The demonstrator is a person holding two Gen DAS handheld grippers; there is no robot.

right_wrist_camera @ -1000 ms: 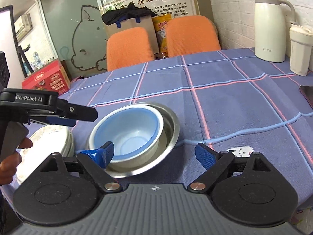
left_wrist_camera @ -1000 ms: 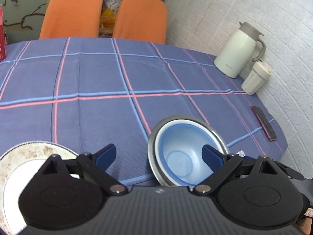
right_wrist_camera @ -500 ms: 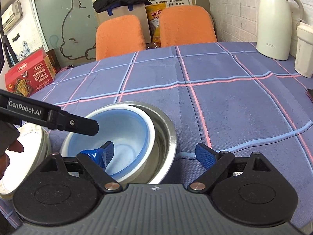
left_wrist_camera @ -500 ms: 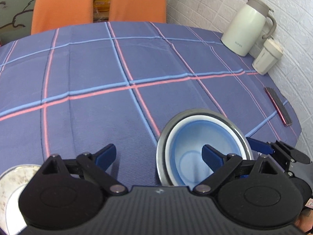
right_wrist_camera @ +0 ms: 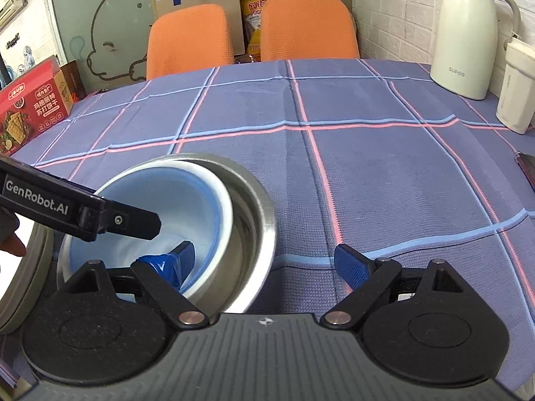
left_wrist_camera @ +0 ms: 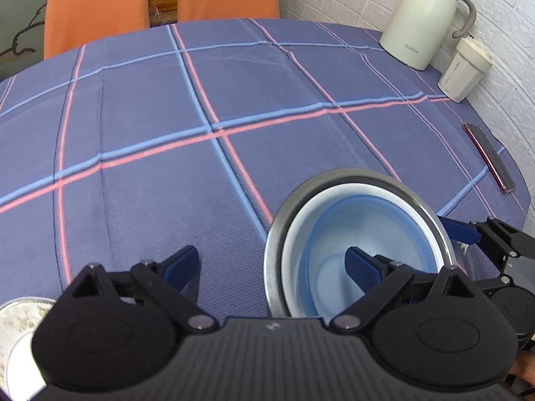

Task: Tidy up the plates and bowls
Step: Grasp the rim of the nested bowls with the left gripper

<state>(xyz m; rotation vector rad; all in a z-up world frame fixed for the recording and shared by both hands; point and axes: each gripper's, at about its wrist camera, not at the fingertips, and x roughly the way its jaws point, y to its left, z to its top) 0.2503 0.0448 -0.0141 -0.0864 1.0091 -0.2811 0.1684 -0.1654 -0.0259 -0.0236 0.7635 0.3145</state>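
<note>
Checked tablecloth [left_wrist_camera: 234, 100]; red box [right_wrist_camera: 30, 107] only in right view; both tools [left_wrist_camera: 271, 265] [right_wrist_camera: 267, 262] spread.

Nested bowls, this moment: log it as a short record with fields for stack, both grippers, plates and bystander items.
stack: blue bowl nested in steel bowl
left gripper: open, straddling the stack's left wall
right gripper: open, straddling the stack's right wall
plates: stacked left of the bowls
bystanders: thermos jug, white cup, phone, cracker box
</note>
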